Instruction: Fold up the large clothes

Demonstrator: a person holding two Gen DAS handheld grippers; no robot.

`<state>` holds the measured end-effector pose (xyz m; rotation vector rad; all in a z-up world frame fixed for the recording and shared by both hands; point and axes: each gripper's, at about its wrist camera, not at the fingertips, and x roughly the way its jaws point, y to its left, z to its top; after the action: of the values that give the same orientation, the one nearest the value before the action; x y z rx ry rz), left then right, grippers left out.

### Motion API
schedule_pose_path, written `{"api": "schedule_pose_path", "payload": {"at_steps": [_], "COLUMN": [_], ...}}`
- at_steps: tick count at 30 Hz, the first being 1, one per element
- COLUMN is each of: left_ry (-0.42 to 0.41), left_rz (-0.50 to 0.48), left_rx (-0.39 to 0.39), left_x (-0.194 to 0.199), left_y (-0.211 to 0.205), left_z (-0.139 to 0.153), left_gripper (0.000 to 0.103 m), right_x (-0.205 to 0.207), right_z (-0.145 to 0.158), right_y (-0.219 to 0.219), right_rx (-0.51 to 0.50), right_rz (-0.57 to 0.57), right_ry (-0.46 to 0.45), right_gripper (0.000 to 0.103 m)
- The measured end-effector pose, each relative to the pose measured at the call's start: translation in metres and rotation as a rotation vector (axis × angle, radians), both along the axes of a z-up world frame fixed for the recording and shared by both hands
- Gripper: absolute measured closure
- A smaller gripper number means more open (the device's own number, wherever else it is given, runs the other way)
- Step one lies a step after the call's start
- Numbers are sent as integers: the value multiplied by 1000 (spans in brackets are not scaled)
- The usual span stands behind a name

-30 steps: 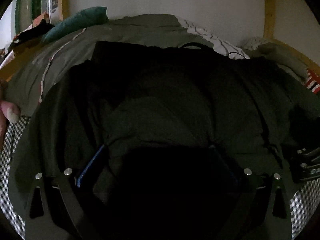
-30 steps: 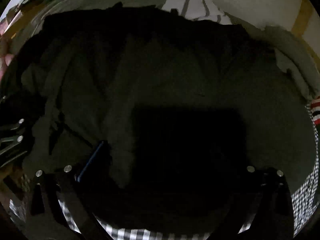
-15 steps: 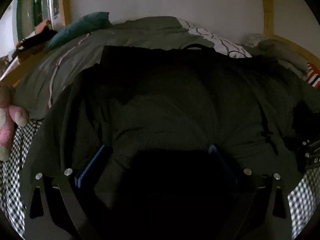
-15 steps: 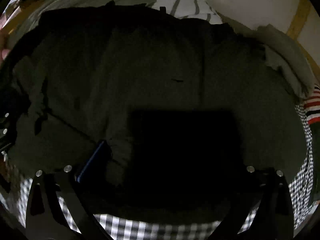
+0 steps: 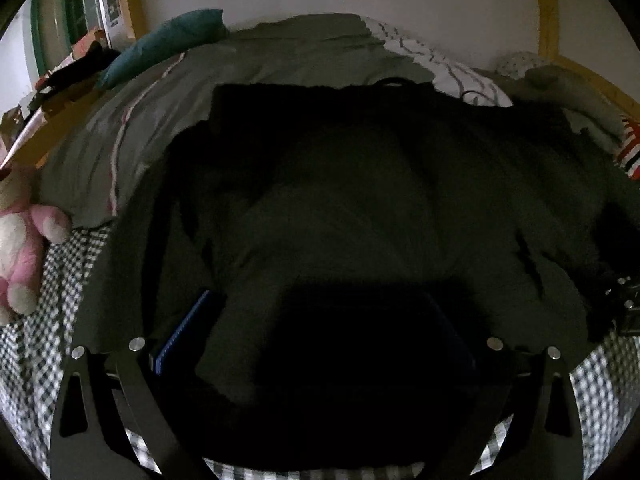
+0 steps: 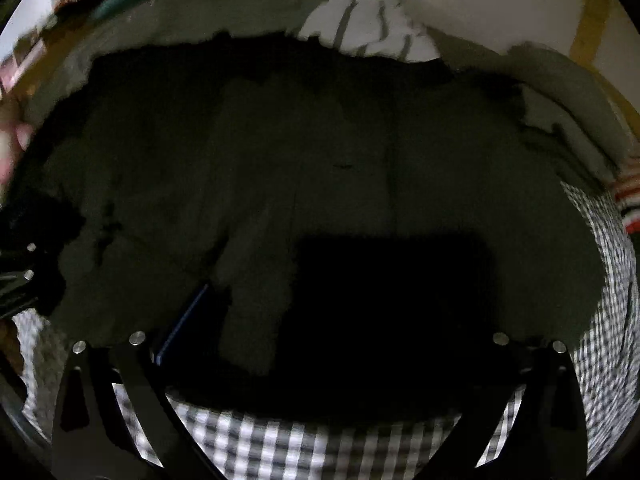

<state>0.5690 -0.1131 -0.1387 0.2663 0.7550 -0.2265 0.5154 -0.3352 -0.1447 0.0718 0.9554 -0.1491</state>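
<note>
A large dark green garment (image 5: 360,200) lies spread over the bed, its far edge near the pillows. My left gripper (image 5: 316,312) is open just above the garment's near hem, and its blue finger pad (image 5: 184,328) shows at the left with cloth bunched beside it. The right gripper (image 6: 320,312) is also open over the near hem (image 6: 248,320), with one blue pad (image 6: 180,324) visible; its other finger is lost in shadow. Each gripper shows at the edge of the other's view: the right gripper (image 5: 624,304) and the left gripper (image 6: 20,276).
A black-and-white checked sheet (image 6: 260,444) covers the bed in front of the garment. Behind lie a grey-green duvet (image 5: 280,52), a teal pillow (image 5: 160,44), a white patterned pillow (image 6: 368,28) and a wooden bed frame (image 5: 548,12). A pink plush toy (image 5: 20,240) sits at the left.
Both grippers have drawn back toward the near edge of the bed. More checked sheet shows under them, and the garment lies flatter and farther off.
</note>
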Motion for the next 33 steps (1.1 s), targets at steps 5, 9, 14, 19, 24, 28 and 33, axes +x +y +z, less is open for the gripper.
{"api": "schedule_pose_path", "payload": {"at_steps": [5, 9, 14, 19, 24, 28, 33], "left_ry": [6, 55, -49, 120, 124, 112, 95], "left_rz": [16, 30, -8, -57, -16, -33, -39], "left_rx": [-14, -81, -238, -145, -117, -98, -92], "left_x": [-39, -57, -63, -15, 1, 1, 1], "left_y": [14, 26, 17, -33, -43, -44, -42], "left_z": [8, 8, 37, 5, -16, -22, -23], "left_gripper": [4, 4, 4, 4, 4, 4, 4], "right_x": [-43, -63, -93, -102, -87, -73, -53], "right_z": [8, 7, -21, -69, -79, -82, -83], "right_y": [-3, -14, -61, -88, -92, -96, -100], "right_rx": [45, 150, 676, 1077, 1104, 1133, 1136], "right_rz": [-39, -86, -244, -382, -416, -445, -486], "right_ry": [-53, -99, -153, -162, -199, -223, -225], "right_gripper": [2, 2, 2, 2, 2, 2, 2]}}
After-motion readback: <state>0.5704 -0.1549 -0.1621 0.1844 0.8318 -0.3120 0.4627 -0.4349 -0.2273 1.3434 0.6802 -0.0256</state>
